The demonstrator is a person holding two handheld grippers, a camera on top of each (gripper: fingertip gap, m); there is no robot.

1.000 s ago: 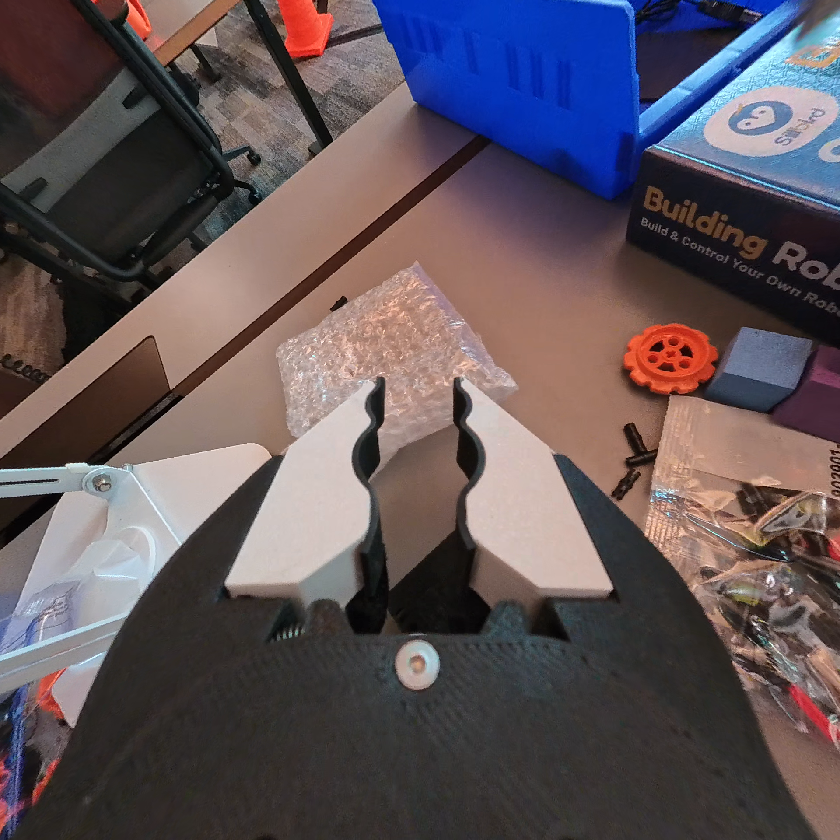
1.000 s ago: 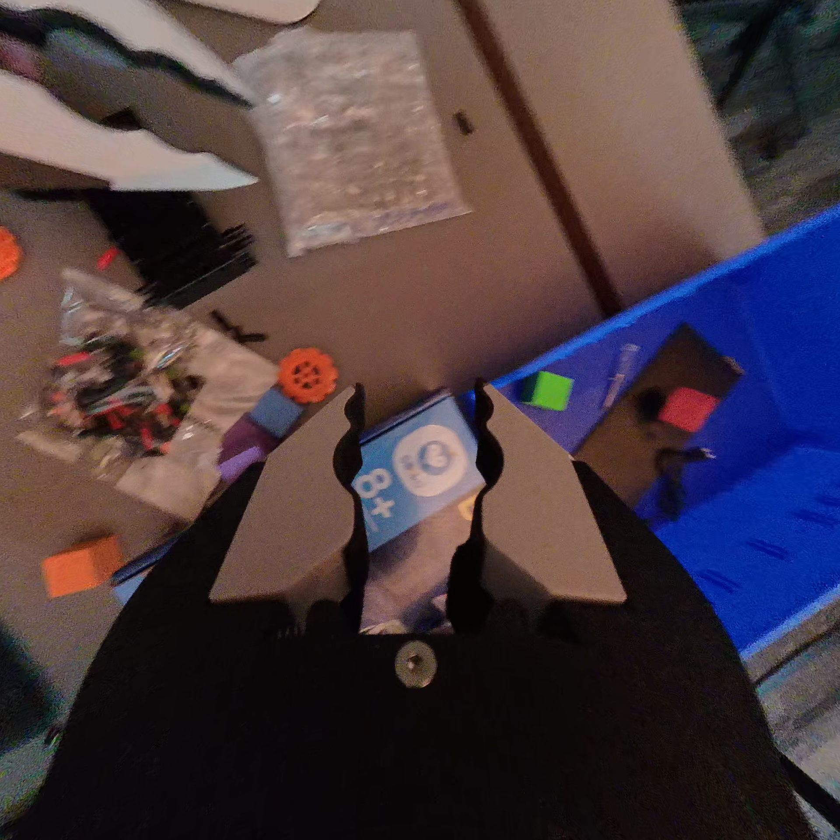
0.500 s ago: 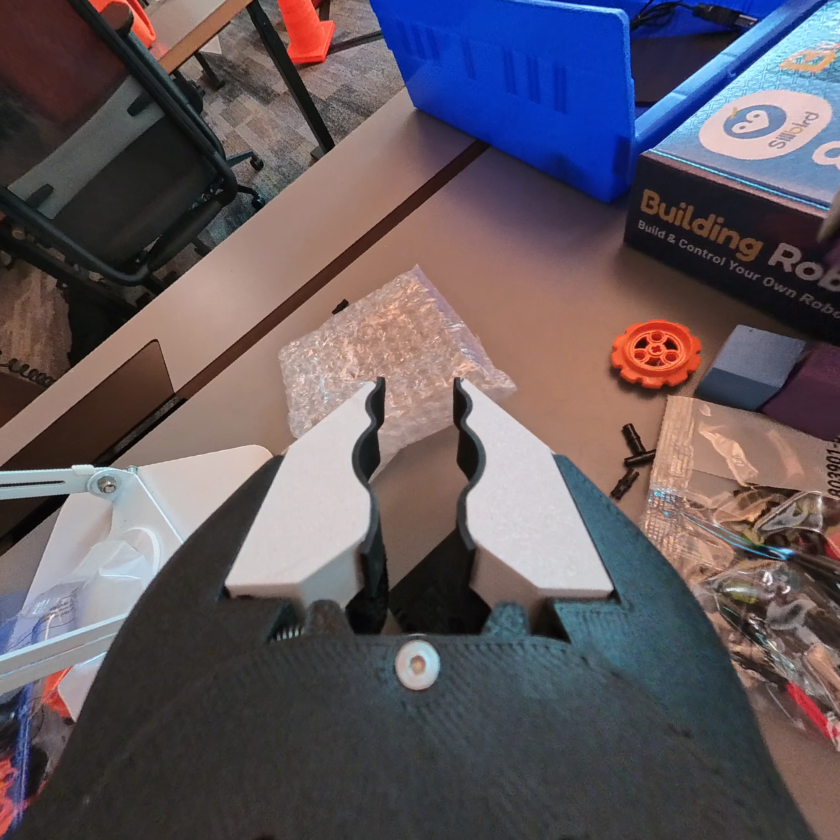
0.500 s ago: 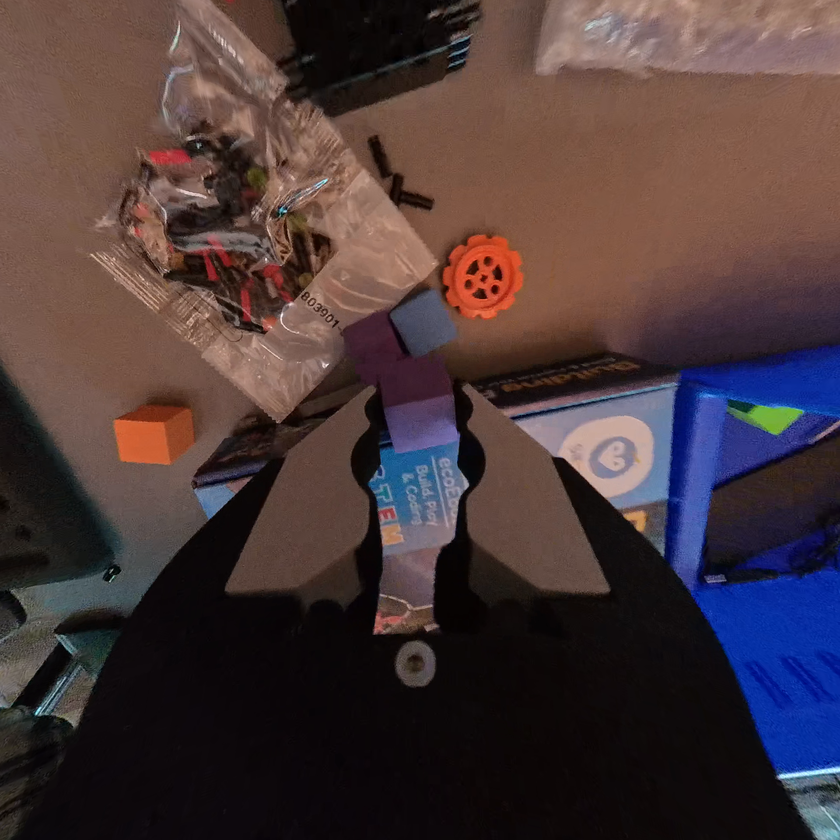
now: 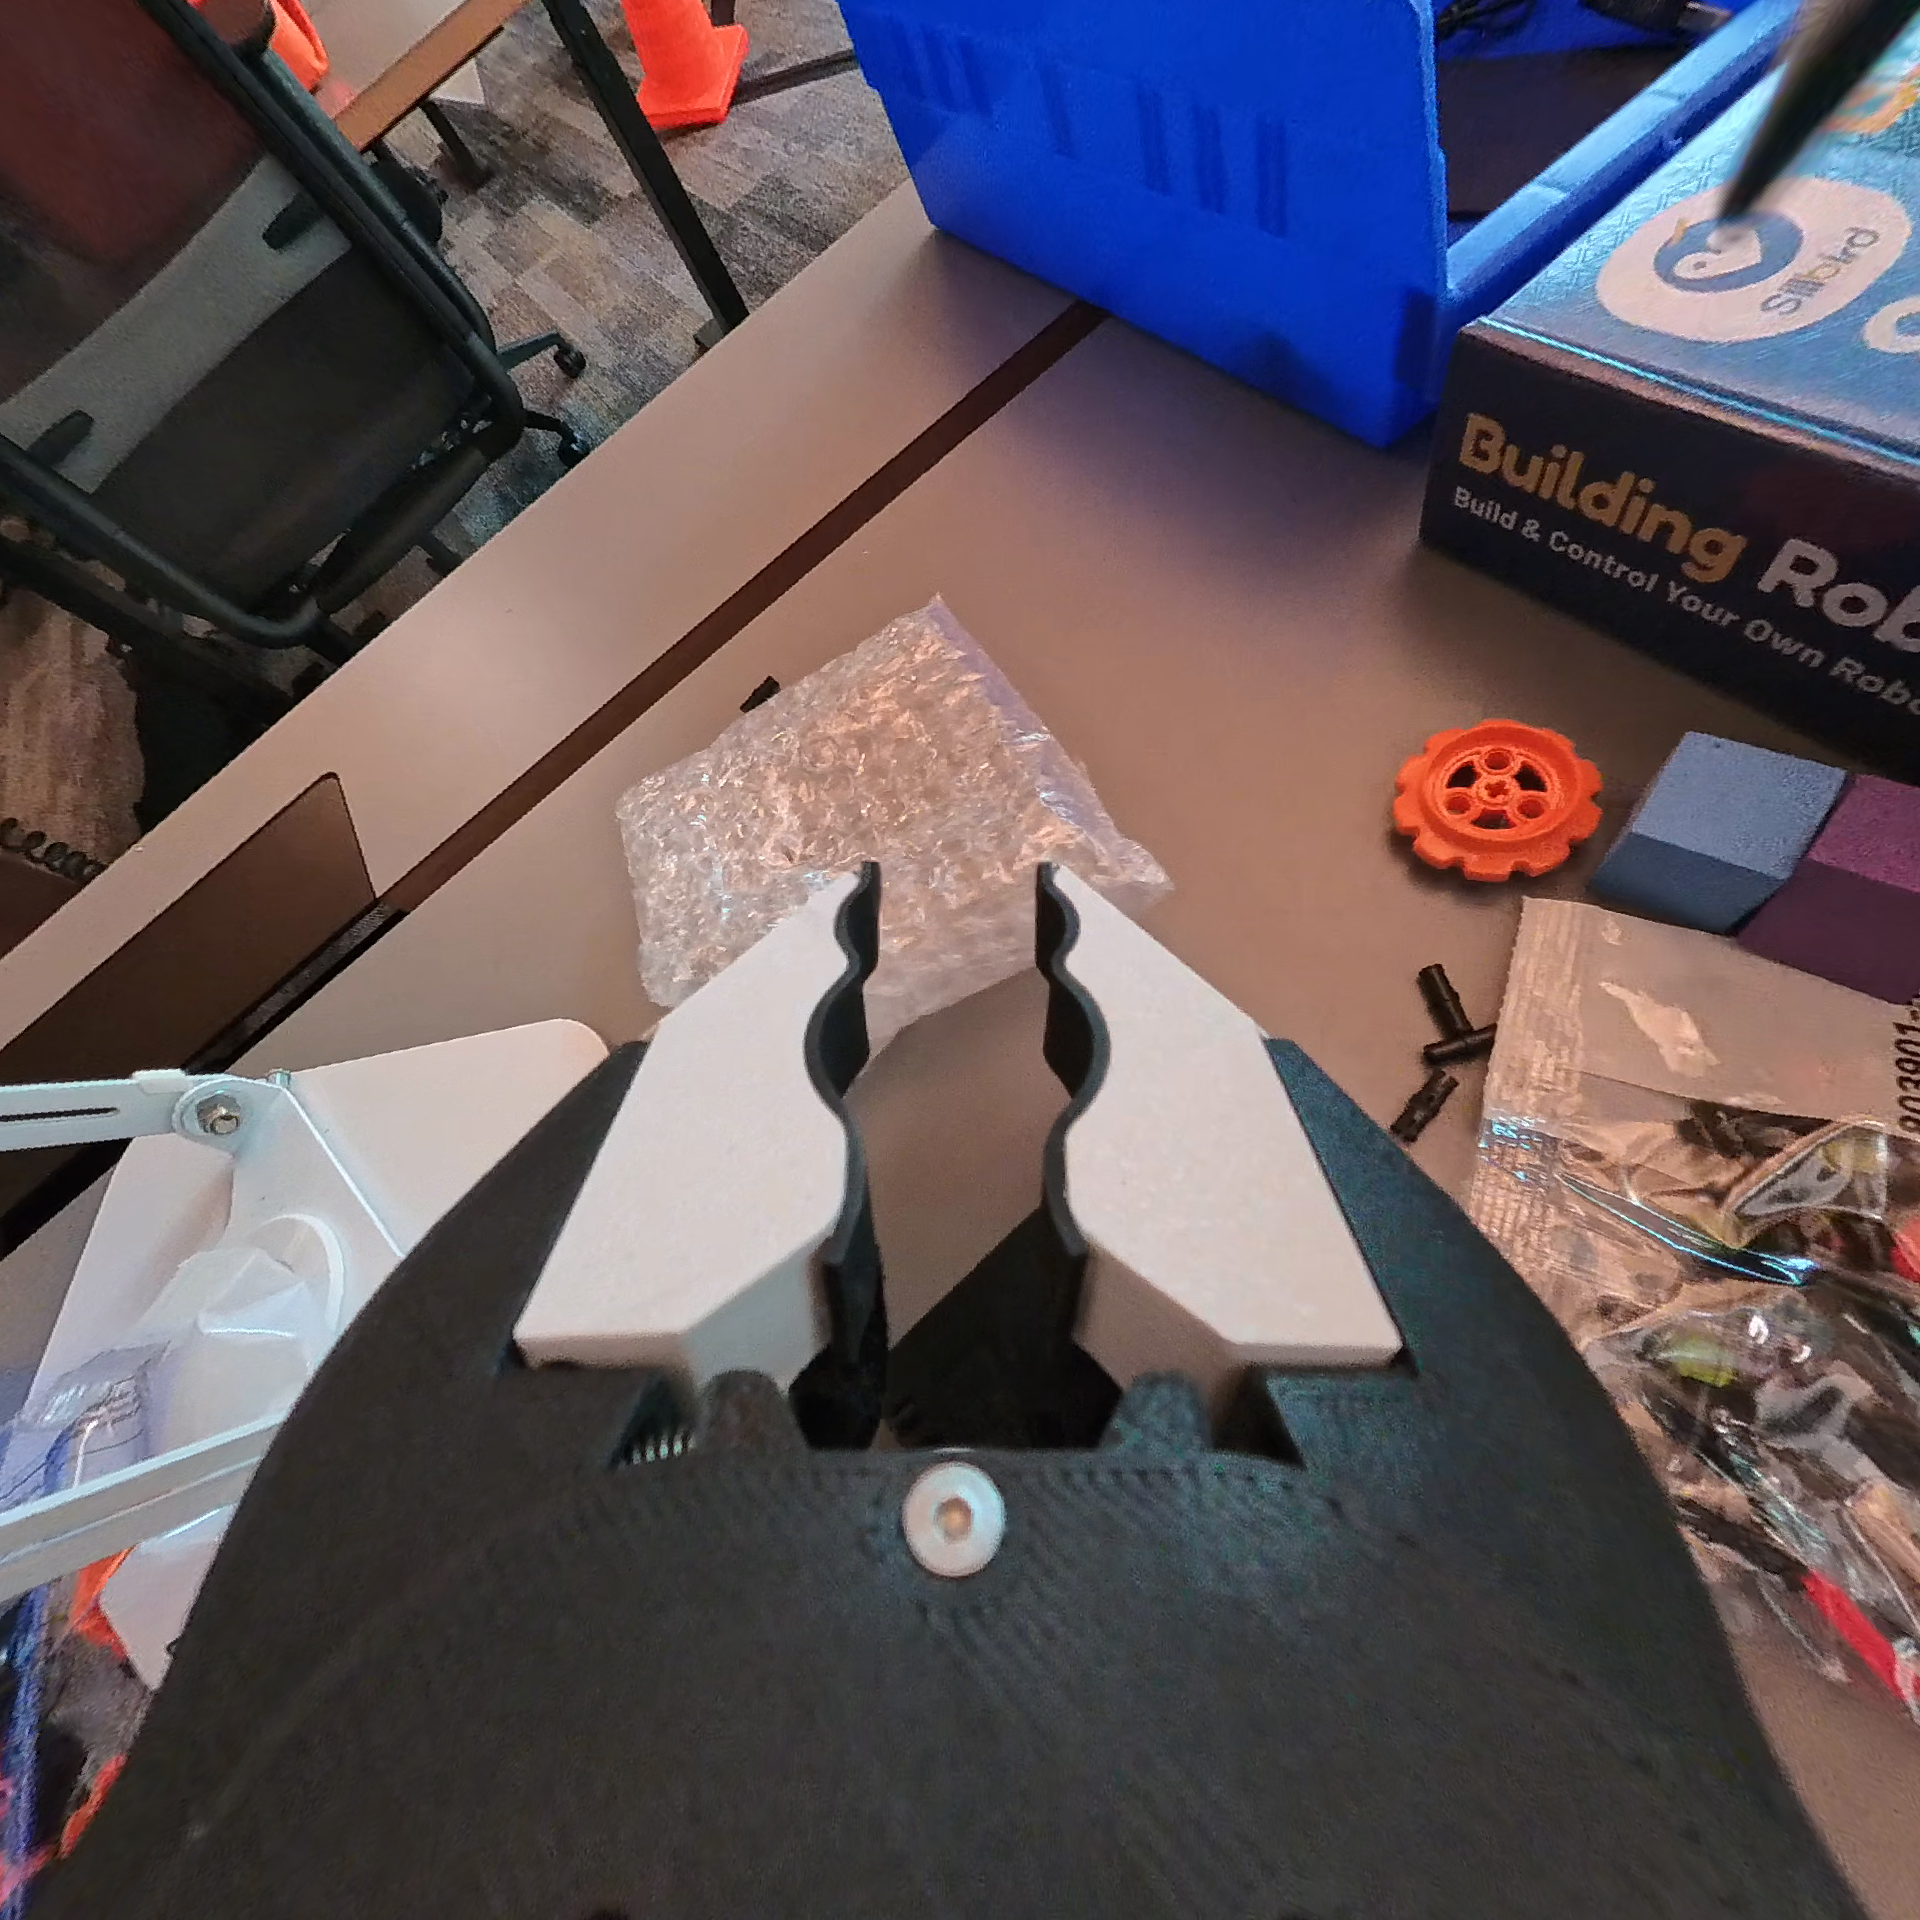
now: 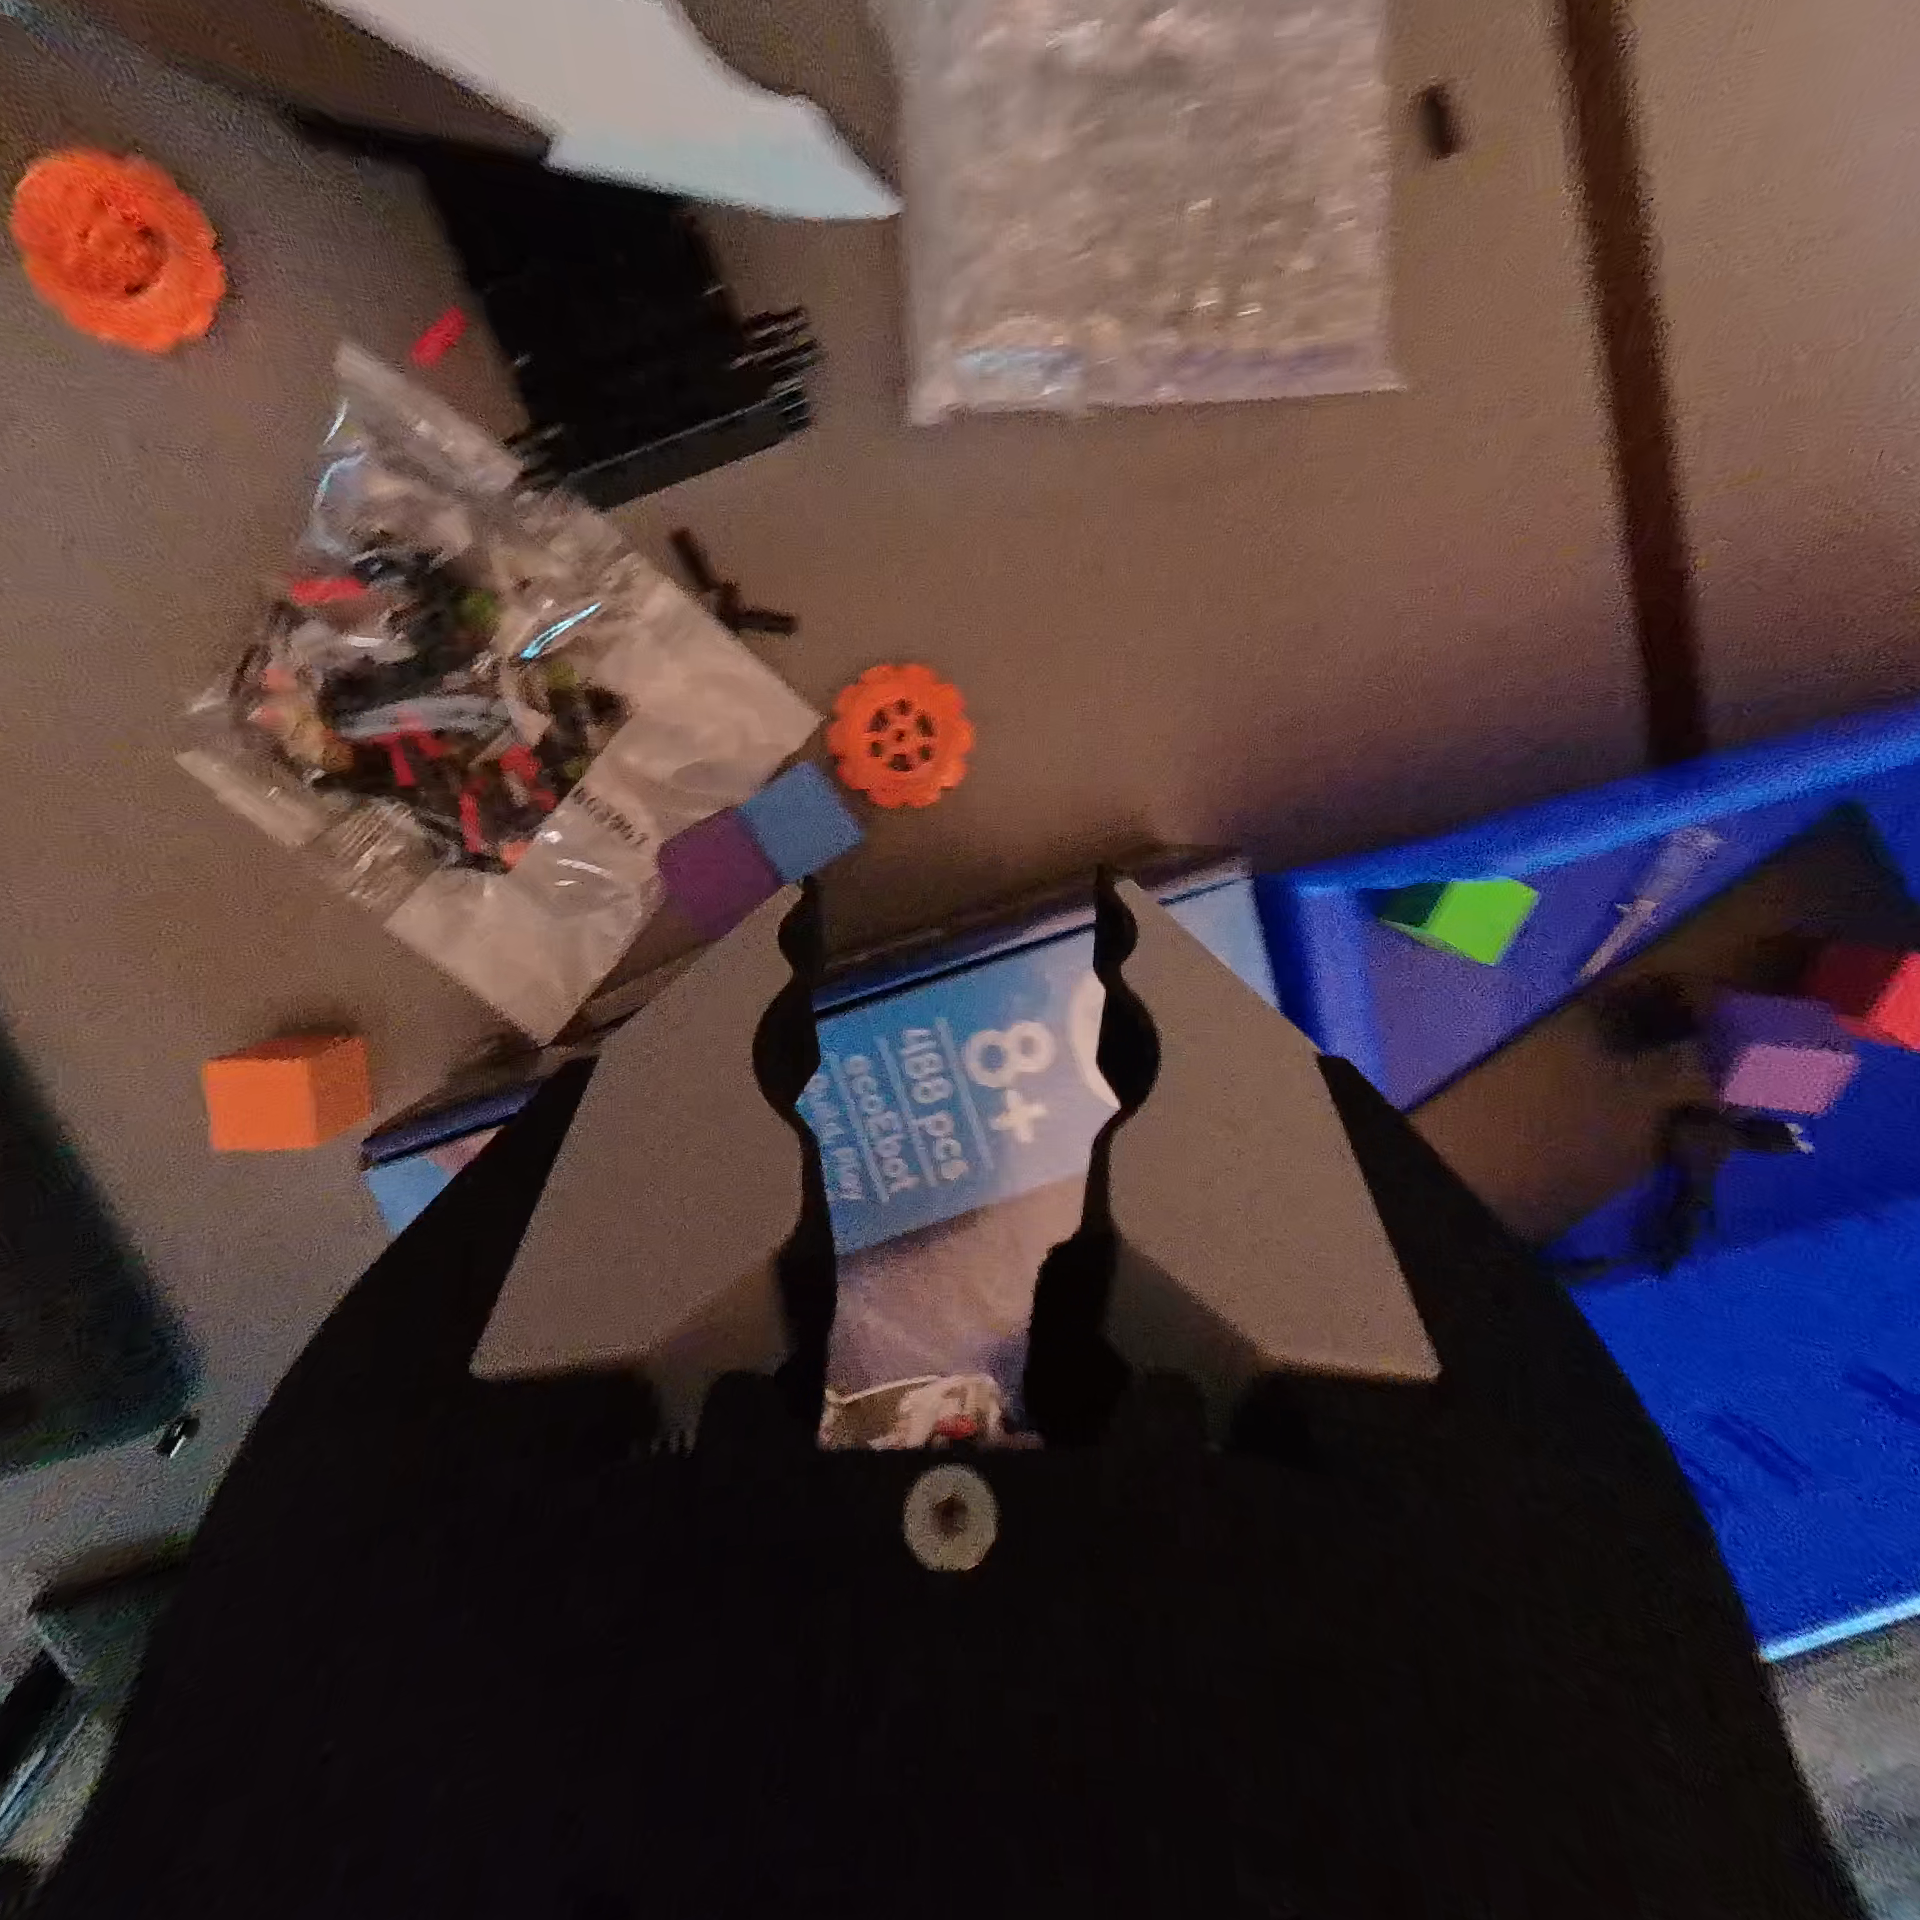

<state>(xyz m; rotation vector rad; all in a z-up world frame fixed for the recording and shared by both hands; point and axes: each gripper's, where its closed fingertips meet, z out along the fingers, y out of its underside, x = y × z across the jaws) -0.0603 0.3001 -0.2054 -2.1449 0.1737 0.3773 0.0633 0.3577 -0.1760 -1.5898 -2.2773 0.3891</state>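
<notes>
Black ribbed gripper (image 5: 956, 883) bodies; grey wavy-edged jaws; silver screw (image 5: 953, 1520)

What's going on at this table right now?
A person holds two grippers over a cluttered table, and neither holds anything. The left gripper is open, just short of a bubble-wrap bag. The right gripper is open above a blue box, beside a blue bin with green, purple and red cubes in it. Blue, purple and orange cubes lie on the table.
</notes>
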